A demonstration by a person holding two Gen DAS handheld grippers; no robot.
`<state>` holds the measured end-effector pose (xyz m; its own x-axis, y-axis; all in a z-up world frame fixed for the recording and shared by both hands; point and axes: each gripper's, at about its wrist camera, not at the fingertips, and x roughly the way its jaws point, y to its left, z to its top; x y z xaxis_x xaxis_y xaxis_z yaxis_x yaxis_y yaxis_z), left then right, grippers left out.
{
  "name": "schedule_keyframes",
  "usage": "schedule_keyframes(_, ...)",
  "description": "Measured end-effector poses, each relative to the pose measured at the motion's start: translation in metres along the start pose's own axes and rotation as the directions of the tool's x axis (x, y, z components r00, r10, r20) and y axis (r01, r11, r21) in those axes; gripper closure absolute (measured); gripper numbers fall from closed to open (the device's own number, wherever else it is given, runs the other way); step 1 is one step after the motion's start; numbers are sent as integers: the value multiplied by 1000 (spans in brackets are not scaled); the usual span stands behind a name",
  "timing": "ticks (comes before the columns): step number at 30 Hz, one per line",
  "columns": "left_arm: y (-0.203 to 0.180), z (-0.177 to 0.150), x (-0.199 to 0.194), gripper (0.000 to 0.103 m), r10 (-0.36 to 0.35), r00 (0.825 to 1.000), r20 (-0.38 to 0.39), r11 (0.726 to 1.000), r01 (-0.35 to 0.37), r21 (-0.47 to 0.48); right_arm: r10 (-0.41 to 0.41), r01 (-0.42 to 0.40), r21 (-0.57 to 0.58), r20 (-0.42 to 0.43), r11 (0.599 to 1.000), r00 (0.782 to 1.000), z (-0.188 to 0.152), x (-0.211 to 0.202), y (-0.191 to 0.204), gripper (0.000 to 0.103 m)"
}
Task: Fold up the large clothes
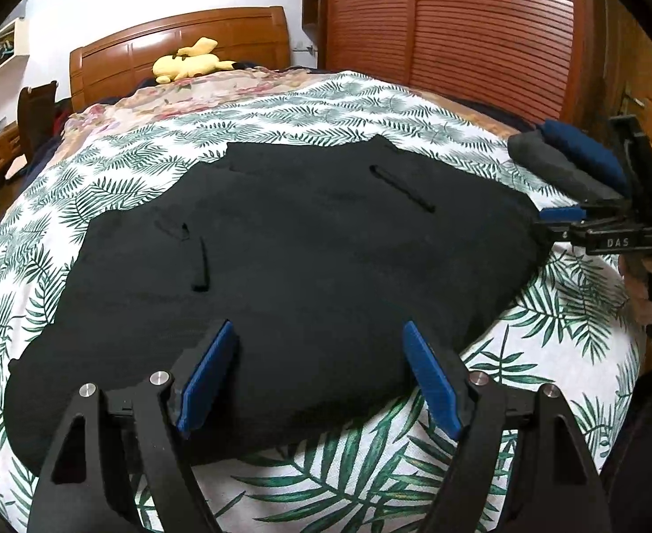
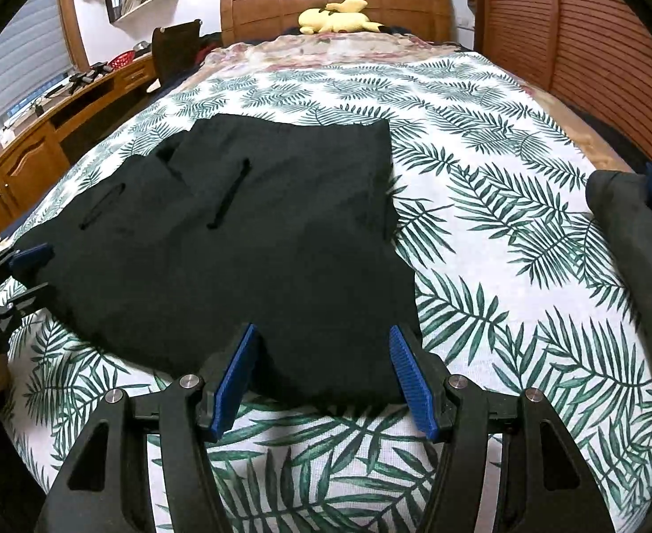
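Note:
A large black garment (image 1: pixel 281 266) lies spread on the leaf-print bed cover (image 1: pixel 370 466); two pocket slits show on its top. It also shows in the right wrist view (image 2: pixel 237 244). My left gripper (image 1: pixel 319 355) is open, its blue pads over the garment's near edge, nothing between them. My right gripper (image 2: pixel 323 351) is open over the garment's near right corner. The right gripper shows in the left wrist view (image 1: pixel 561 226) at the garment's right edge. The left gripper shows in the right wrist view (image 2: pixel 23 275) at the garment's left edge.
A folded grey and blue pile (image 1: pixel 566 164) lies on the bed at the right, also in the right wrist view (image 2: pixel 628 222). A yellow plush toy (image 2: pixel 339 17) rests by the wooden headboard (image 2: pixel 334 0). A wooden desk (image 2: pixel 37 142) stands left, a slatted wardrobe (image 1: pixel 459 22) right.

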<state>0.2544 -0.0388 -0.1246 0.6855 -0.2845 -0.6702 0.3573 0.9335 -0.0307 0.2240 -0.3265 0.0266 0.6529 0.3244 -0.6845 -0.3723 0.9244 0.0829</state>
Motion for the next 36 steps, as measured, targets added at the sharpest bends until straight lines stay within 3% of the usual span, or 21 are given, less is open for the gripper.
schedule_keyframes(4, -2, -1, 3, 24, 11, 1000, -13, 1000, -11, 4, 14, -14, 5, -13, 1000, 1000, 0, 6, -1, 37)
schedule_keyframes(6, -1, -2, 5, 24, 14, 1000, -19, 1000, -14, 4, -9, 9, 5, -18, 1000, 1000, 3, 10, -4, 31)
schedule_keyframes(11, -1, -3, 8, 24, 16, 1000, -27, 1000, -15, 5, -44, 43, 42, 13, 998, 999, 7, 2, -8, 30)
schedule_keyframes(16, -2, -3, 10, 24, 16, 999, -32, 1000, -16, 6, 6, -3, 101, -36, 995, 999, 4, 16, -13, 29)
schedule_keyframes(25, -2, -4, 11, 24, 14, 999, -36, 1000, -14, 5, 83, -76, 138, -47, 988, 995, 5, 28, -17, 29)
schedule_keyframes(31, -1, -4, 11, 24, 14, 999, -37, 1000, -14, 6, 118, -111, 138, -47, 984, 992, 6, 32, -13, 46)
schedule_keyframes(33, -1, -4, 11, 24, 11, 999, -34, 1000, -11, 3, 126, -119, 136, -41, 984, 991, 7, 32, -13, 57)
schedule_keyframes(34, -1, -4, 11, 24, 9, 999, -33, 1000, -9, 2, 127, -121, 136, -32, 983, 991, 8, 31, -12, 70)
schedule_keyframes(35, 0, -4, 11, 24, 5, 1000, -31, 1000, -5, -1, 134, -131, 138, -17, 982, 991, 9, 27, -11, 76)
schedule_keyframes(36, 1, -4, 10, 24, 1, 1000, -27, 1000, -1, -4, 137, -135, 136, -2, 981, 991, 10, 24, -10, 79)
